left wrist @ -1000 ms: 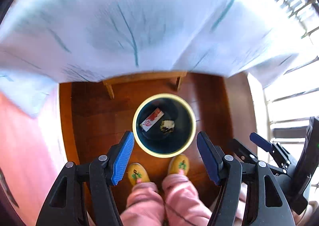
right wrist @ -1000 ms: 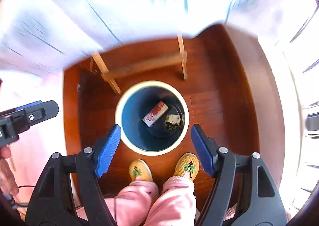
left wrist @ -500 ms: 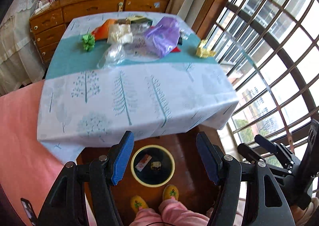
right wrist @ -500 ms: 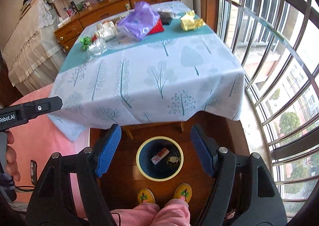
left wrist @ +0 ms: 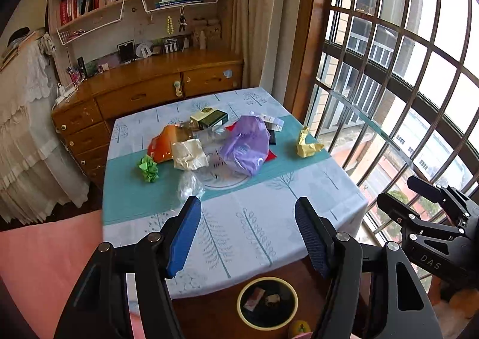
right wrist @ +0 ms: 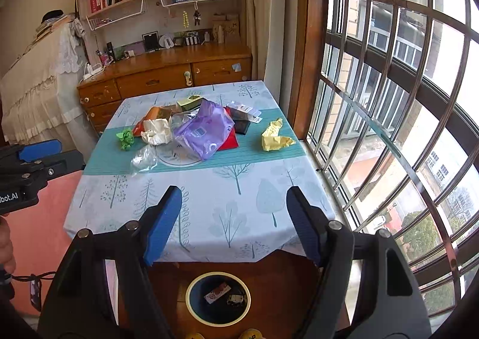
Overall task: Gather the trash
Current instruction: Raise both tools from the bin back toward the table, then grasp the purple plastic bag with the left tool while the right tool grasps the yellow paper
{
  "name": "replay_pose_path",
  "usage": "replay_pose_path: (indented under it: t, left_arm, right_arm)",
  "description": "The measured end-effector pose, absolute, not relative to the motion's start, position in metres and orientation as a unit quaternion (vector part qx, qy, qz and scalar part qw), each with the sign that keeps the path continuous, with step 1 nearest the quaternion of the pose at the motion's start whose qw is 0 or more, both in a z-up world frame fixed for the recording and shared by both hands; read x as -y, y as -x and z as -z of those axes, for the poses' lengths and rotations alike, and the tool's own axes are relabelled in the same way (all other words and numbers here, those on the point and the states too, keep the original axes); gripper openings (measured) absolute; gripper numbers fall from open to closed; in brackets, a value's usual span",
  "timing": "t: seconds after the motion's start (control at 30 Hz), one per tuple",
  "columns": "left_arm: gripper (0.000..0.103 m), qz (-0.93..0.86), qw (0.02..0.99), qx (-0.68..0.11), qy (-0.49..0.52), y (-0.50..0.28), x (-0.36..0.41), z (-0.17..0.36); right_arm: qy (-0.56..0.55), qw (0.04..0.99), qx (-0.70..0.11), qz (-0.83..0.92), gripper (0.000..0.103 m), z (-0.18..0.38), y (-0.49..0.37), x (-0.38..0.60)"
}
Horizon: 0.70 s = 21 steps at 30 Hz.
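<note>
Trash lies on the far half of the table [left wrist: 245, 237]: a purple bag [left wrist: 247, 146], an orange bag [left wrist: 163, 143], a white crumpled wrapper [left wrist: 188, 155], a green paper ball [left wrist: 148, 168], clear plastic [left wrist: 188, 185], a yellow crumpled paper [left wrist: 307, 144] and a dark green box [left wrist: 209, 117]. The same pile shows in the right wrist view, with the purple bag [right wrist: 203, 129] and yellow paper [right wrist: 274, 138]. A round bin [left wrist: 268, 303] with a cream rim stands on the floor in front of the table [right wrist: 217, 298], holding two scraps. My left gripper [left wrist: 244, 234] and right gripper [right wrist: 232, 223] are both open and empty, raised above the table's near edge.
A barred window [left wrist: 404, 84] runs along the right. A wooden dresser [left wrist: 143, 93] and bookshelves stand behind the table. A pink surface [left wrist: 45, 249] lies to the left. Wooden floor surrounds the bin.
Both grippers have tilted up from looking straight down at the bin to looking across the table. The bin has dropped to the bottom of both views. Both stay open.
</note>
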<state>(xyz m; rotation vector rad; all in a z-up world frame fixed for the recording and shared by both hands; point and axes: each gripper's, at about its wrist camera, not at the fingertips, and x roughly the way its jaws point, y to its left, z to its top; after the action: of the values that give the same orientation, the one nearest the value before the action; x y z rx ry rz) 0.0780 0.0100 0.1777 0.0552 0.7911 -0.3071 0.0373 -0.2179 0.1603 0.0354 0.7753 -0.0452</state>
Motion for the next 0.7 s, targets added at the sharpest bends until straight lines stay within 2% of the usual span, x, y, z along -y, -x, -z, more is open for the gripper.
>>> replay_pose_path:
  t: [0.23,0.43,0.7]
  left_arm:
    - [0.067,0.129,0.913,-0.383,-0.049,-0.145,0.012,-0.177]
    - [0.067,0.088,0.903,-0.415,-0.059,-0.233,0.04,-0.139]
    - [0.067,0.042,0.859,-0.51,-0.026,-0.358,0.079,-0.069]
  right_arm:
    - [-0.025,0.915,-0.402,0.032,0.07,-0.13,-0.116,0.245]
    - [-0.027,0.9,-0.435,0.015,0.068,-0.077,-0.212,0.279]
    - [-0.016,0.863,-0.502,-0.041,0.066,-0.001,-0.345,0.311]
